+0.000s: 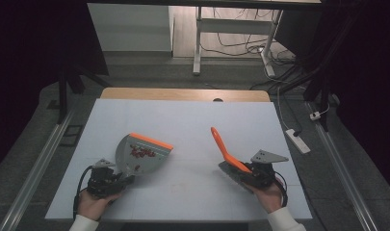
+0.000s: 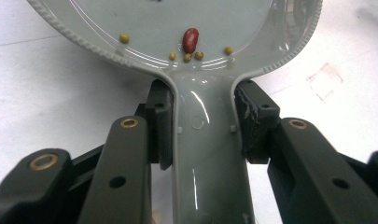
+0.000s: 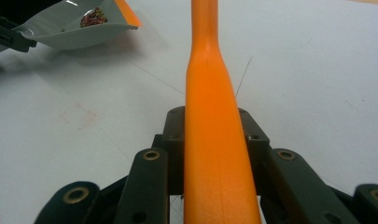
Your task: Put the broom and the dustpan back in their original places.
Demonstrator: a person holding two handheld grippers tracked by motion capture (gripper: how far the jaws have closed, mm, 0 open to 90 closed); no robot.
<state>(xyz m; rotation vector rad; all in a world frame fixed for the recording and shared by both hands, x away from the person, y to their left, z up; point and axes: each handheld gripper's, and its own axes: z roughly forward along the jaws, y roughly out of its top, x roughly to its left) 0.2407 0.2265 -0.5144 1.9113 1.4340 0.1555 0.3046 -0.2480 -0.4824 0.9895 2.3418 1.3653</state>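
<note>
left gripper (image 2: 203, 128) grips glossy grey dustpan (image 2: 210, 154) | right gripper (image 3: 212, 135) grips smooth orange brush (image 3: 212, 140)

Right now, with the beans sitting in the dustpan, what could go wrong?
1. The beans lie loose in the grey dustpan, some near the handle. If the left gripper tips it, they may roll out onto the table.
2. That gripper pinches only the smooth, narrow handle, so the pan could twist or slip.
3. The right gripper holds the orange brush with its long handle sticking out; a swing might bump the pan.
</note>
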